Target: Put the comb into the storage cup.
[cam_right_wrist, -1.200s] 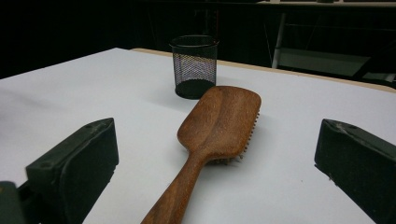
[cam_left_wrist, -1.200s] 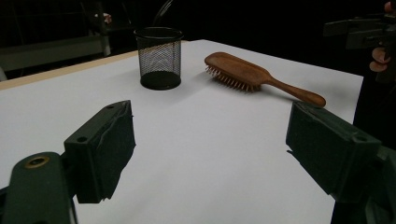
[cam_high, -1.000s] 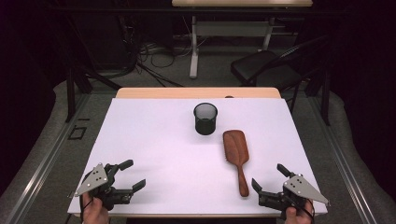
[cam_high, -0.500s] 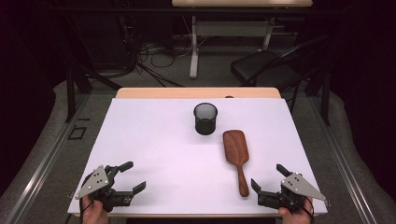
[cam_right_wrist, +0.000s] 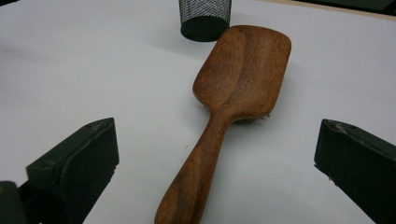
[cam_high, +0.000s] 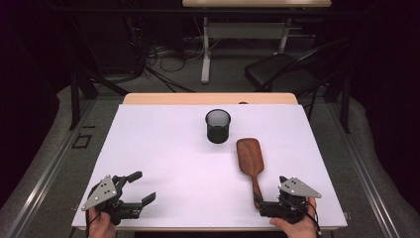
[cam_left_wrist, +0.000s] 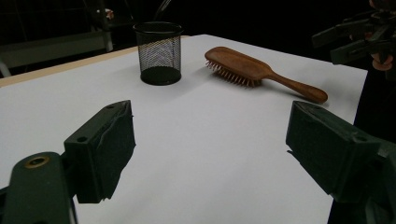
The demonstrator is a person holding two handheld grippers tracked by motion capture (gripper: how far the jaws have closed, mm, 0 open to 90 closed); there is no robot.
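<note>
Resting at the near left corner of the white tabletop [cam_high: 163, 148], the left gripper [cam_high: 140, 187] points toward the right, its jaws standing wide apart with nothing between them. In the left gripper view the two black pads [cam_left_wrist: 105, 144] frame bare white surface, with the cup and brush farther off.

Toward the middle, nearer the far edge than the near one, a black mesh pen cup [cam_high: 218, 126] stands upright on the tabletop, apart from everything else.

Just right of the cup and nearer the person lies a wooden hairbrush [cam_high: 250, 159], bristles down and flat back up. Its broad head points toward the far edge; its slim handle runs down toward the near edge, right of centre.

At the near right corner the right gripper [cam_high: 262, 201] sits low over the tabletop, a hand [cam_high: 297, 225] behind it. Its jaws are spread wide, and the end of the brush handle lies between them. In the right gripper view the handle [cam_right_wrist: 196, 172] rises up the middle of the gap, with white tabletop showing on both sides between wood and pads [cam_right_wrist: 88, 158], so neither pad presses on it.
</note>
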